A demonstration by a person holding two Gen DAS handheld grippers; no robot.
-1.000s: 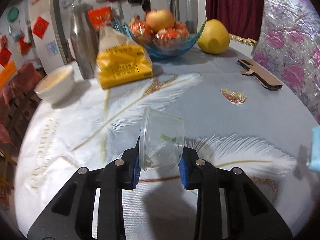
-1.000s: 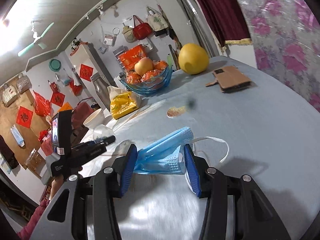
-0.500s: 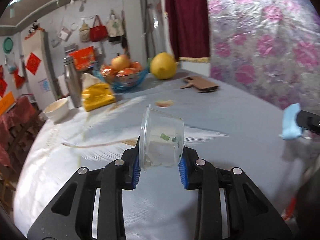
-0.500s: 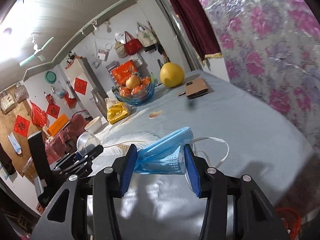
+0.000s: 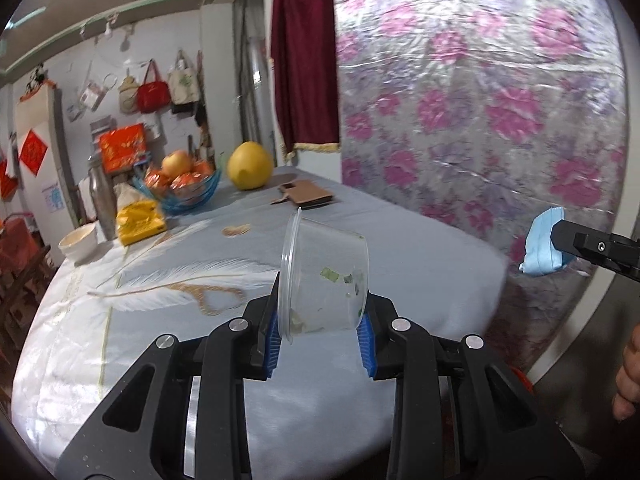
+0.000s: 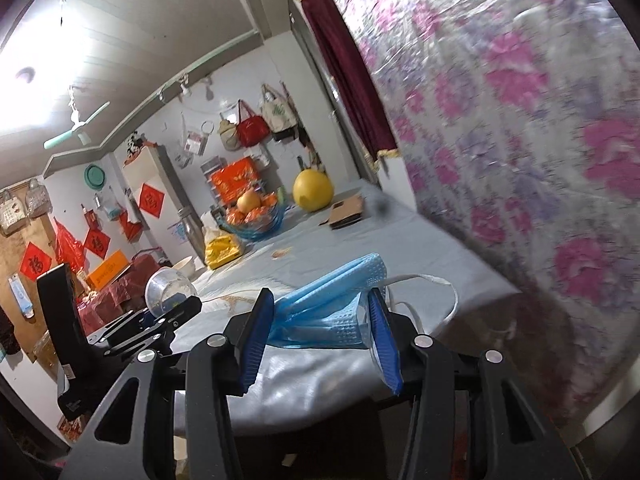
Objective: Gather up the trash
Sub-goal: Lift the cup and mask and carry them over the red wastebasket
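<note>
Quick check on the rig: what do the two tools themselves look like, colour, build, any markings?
Both tools, left and right, are matte black linkages with triangular cutouts and silver pivot bolts. The fingers carry ribbed blue pads. No cables or readable markings show. A bare hand shows at the edge, no sleeve.

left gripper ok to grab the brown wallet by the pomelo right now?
Probably not. The left gripper has its jaws shut on the clear plastic container, and the brown wallet lies at the far end of the table, well beyond it.
</note>
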